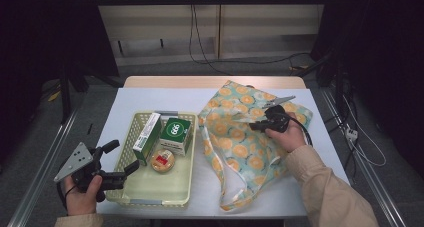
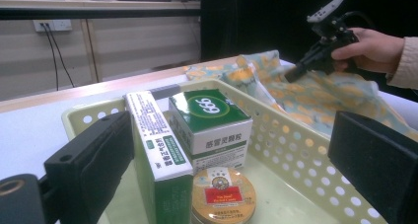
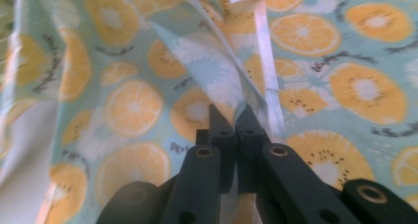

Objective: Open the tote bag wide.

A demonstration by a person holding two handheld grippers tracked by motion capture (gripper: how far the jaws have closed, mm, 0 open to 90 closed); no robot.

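The bag (image 1: 250,152), cloth printed with orange slices, lies on the right half of the table (image 1: 310,187), its strap looping toward the near edge. The right gripper (image 1: 252,124) has its jaws closed on a fold of the bag's cloth near the opening; in the right gripper view the pinched fold (image 3: 236,86) rises in a ridge straight out from between the two black jaws. The right hand (image 1: 287,134) is above the middle of the bag.

Just beside the bag on its left stands a basket (image 1: 125,187), pale yellow with holed walls. In it are a tall green-and-white box (image 1: 147,137), a squarer green box (image 1: 176,134) touching it, and a round tin (image 1: 162,160) in front of both.

The left gripper (image 1: 122,159) is at the basket's near-left corner, jaws wide apart with nothing between them, pointing across the basket toward the bag; the boxes stand between it and the bag.
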